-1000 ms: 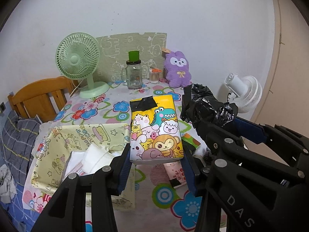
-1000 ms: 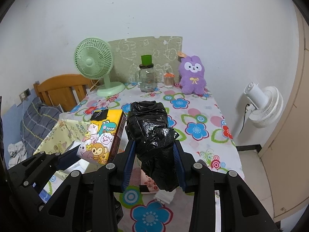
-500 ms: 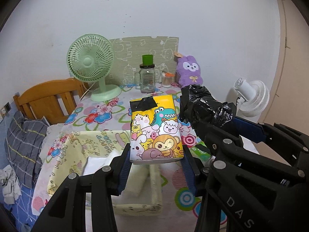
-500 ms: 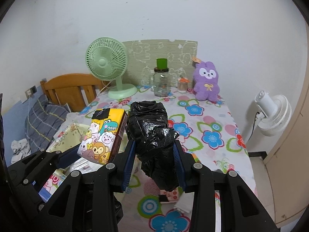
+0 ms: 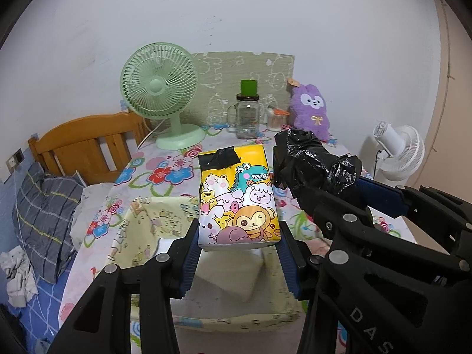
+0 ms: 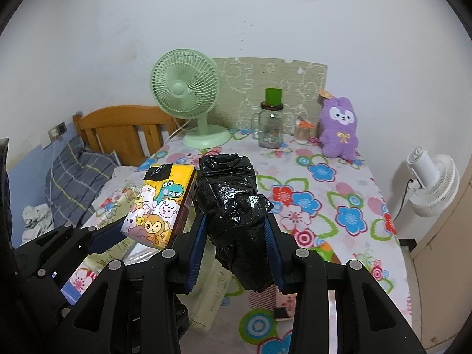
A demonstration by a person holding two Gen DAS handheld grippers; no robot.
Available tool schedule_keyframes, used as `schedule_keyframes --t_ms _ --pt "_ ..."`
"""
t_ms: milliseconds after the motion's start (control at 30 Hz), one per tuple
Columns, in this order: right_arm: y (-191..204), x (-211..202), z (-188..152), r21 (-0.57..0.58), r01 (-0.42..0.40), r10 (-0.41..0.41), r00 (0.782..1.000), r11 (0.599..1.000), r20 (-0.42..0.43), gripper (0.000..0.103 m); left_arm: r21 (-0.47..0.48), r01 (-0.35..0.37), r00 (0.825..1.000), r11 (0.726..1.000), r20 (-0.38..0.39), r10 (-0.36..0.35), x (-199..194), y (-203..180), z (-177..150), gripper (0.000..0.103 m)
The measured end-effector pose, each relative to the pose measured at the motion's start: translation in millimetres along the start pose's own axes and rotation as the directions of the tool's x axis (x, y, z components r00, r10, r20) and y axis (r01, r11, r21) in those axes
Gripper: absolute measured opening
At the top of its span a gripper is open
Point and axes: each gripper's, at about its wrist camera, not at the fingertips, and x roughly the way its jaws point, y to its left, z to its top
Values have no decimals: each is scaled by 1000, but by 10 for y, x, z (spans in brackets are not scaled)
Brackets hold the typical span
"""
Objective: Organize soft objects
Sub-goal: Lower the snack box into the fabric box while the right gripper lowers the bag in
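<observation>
Above the near part of the table [image 6: 348, 183], both grippers carry sth. Left gripper [image 5: 239, 253] is clamped on a yellow cartoon tissue pack [image 5: 237, 200]; left wrist view shows under it a pale yellow fabric bin [image 5: 141, 233] w/ white items inside. Right gripper [image 6: 236, 253] is clamped on a crumpled black plastic bag [image 6: 233, 206]; only right view shows the floral cloth to the right, w/ a small packet [image 6: 271, 301] below the bag. Far side: green fan [image 6: 188, 94], purple plush [image 6: 339, 129].

"DAS" on right hand-held gripper [image 5: 317, 174]
</observation>
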Motion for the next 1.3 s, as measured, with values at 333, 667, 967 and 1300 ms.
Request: schedule_keyframes --t_ms 333,667,967,1300 --pt "264 250 24 -37 -47 45 998 998 -33 42 -18 -46 999 999 -23 45 121 282 -60 50" --pt "479 515 -8 -57 -91 86 993 994 -85 42 -26 -86 994 996 -71 84 317 517 -154 51" --pt "639 709 -63 -71 -125 114 984 990 -135 42 -25 -117 986 993 -125 113 477 680 -237 53" --pt "702 807 -80 -78 -140 126 978 987 -163 42 -38 -105 984 994 -151 98 511 745 -278 80"
